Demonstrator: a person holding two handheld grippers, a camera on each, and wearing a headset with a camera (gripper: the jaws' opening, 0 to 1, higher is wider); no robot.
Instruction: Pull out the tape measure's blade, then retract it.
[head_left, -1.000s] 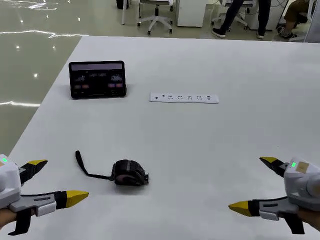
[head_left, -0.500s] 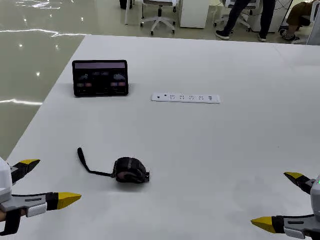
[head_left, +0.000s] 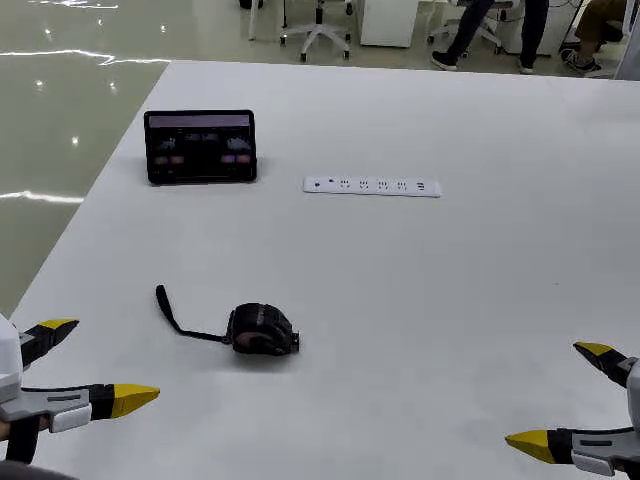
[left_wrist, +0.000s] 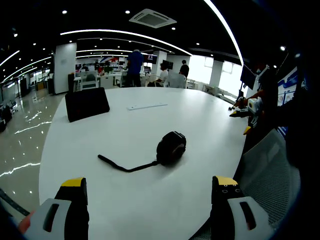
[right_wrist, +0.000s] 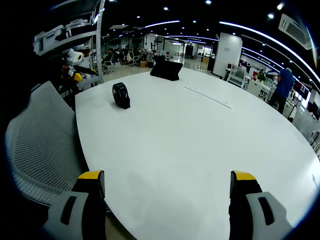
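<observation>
A black tape measure (head_left: 262, 330) lies on the white table (head_left: 430, 280), its black wrist strap (head_left: 172, 312) trailing to the left. The blade is inside the case. My left gripper (head_left: 82, 368) hovers open at the near left corner, a short way left of and nearer than the tape. In the left gripper view the tape measure (left_wrist: 171, 147) rests ahead between the yellow-tipped jaws. My right gripper (head_left: 570, 400) stands open at the near right edge, far from the tape. The right gripper view has the tape measure (right_wrist: 120, 94) small at the upper left.
A dark tablet (head_left: 200, 146) stands propped at the far left of the table. A white power strip (head_left: 372, 186) lies beyond the tape near the middle. Office chairs (head_left: 318, 22) and a person's legs (head_left: 478, 30) are behind the far edge. A grey mesh chair (right_wrist: 35, 150) is by the near edge.
Both grippers have drawn back toward the near edge and apart over the last second. The tape measure has stayed in place; the head camera tilted slightly.
</observation>
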